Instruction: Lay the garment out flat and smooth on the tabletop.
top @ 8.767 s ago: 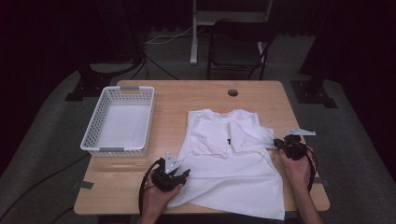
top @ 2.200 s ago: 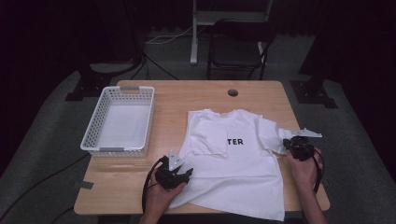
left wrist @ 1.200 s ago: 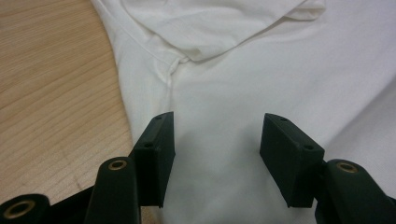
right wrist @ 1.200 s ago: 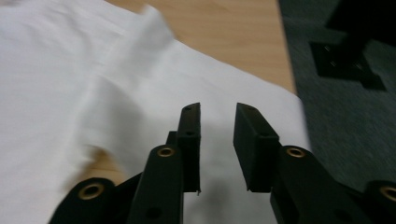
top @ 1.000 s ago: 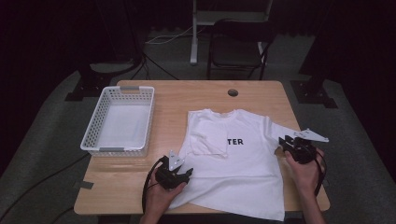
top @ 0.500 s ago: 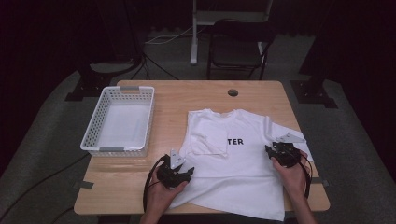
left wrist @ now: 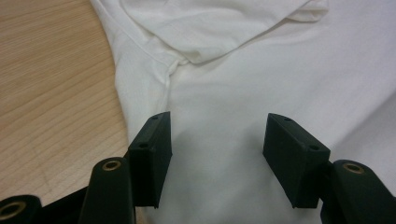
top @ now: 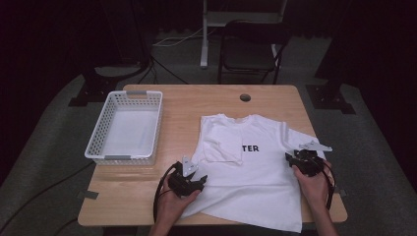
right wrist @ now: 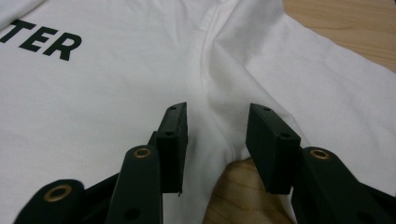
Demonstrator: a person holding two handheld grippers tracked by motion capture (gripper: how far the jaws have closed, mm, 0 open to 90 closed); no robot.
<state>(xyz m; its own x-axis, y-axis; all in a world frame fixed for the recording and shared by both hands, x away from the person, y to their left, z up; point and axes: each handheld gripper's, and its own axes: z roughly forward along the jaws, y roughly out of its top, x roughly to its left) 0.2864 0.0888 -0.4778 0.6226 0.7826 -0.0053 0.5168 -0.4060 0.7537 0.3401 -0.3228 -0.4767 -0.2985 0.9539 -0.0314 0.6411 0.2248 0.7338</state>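
Observation:
A white T-shirt (top: 255, 172) with black letters "TER" lies flat on the wooden table (top: 187, 103). One sleeve is folded over its chest and the other is spread toward the table's right edge. My left gripper (top: 197, 179) stands open at the shirt's lower left edge, its jaws over plain cloth (left wrist: 243, 70) beside the folded sleeve. My right gripper (top: 291, 158) is open at the right armpit. Its jaws have just been opening and straddle the sleeve seam (right wrist: 210, 70), with cloth lying between them but not pinched.
A white plastic basket (top: 120, 158) stands at the table's left side. A round cable hole (top: 245, 97) sits near the far edge. A dark chair (top: 251, 44) and stand legs are behind the table. Bare wood lies between basket and shirt.
My right gripper has moved left from the end of the spread sleeve to the armpit and come down onto the shirt. The left gripper has stayed where it was.

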